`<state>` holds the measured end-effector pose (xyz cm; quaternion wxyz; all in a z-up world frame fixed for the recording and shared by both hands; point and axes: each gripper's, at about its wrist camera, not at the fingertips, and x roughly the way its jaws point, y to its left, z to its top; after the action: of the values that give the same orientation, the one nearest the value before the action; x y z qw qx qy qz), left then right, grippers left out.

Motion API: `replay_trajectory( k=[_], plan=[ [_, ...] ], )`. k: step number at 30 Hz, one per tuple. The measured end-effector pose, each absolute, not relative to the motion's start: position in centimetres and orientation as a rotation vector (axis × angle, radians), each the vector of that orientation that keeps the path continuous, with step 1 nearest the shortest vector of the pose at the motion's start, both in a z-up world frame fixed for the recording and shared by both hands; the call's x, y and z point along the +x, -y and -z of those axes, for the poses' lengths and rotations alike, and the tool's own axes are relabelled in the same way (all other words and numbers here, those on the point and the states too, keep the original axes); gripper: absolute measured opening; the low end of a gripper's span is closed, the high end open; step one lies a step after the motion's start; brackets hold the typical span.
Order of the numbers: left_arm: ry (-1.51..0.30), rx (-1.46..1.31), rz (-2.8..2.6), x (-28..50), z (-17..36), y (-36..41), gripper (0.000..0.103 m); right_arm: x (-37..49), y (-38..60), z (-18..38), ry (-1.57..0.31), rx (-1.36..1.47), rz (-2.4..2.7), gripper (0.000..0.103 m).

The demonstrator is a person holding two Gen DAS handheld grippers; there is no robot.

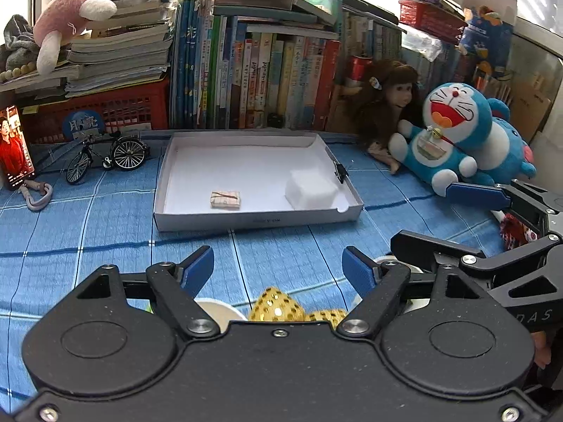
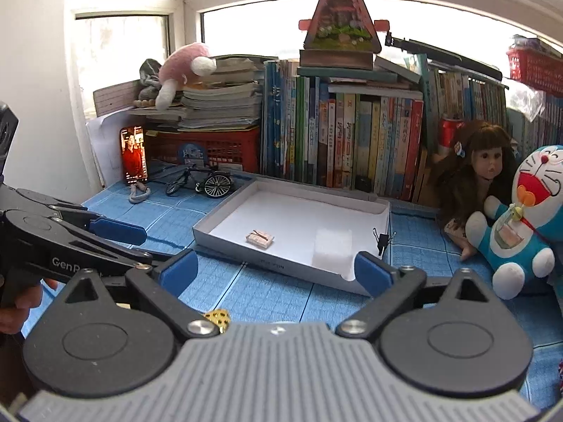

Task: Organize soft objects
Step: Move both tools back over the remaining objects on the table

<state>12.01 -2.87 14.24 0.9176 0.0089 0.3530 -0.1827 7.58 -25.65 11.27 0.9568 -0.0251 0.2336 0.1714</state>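
Two grippers hang low over the near edge of the blue cloth (image 1: pixel 281 246). The left gripper (image 1: pixel 280 272) has its jaws spread wide and holds nothing. The right gripper (image 2: pixel 276 269) is spread wide too, with nothing in it.

Right under the left gripper, at the near edge, lies one gold toy (image 1: pixel 278 307) with shiny dots. It is mostly hidden, so I cannot tell what kind of toy it is. Something white sits beside it, also mostly hidden. A red spotted thing (image 1: pixel 517 234) peeks out by the right edge.

In the middle of the cloth sits one white tray (image 1: pixel 253 223). Inside it are two things: one small wrapped block (image 1: pixel 225 199) near the front wall and one white sponge (image 1: pixel 311 190) in the front right corner.

So I think the job is only partly done. Two things are in the tray, and the gold toy looks like it still has to go in.

Toward the far right edge, two blue cat toys (image 1: pixel 443 133) and one doll (image 1: pixel 390 102) lean together. At the far left corner stand one little bike (image 1: pixel 105 156) and one phone (image 1: pixel 16 147).
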Motion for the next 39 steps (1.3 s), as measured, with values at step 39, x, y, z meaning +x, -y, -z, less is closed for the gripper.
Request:
replay_trajectory(
  k=[39],
  plan=[
    [-0.519,-0.070,0.287,0.9,-6.8,-3.1,0.084,-3.4,23.9,-2.0,-0.320,-0.135,-0.338,0.103]
  ],
)
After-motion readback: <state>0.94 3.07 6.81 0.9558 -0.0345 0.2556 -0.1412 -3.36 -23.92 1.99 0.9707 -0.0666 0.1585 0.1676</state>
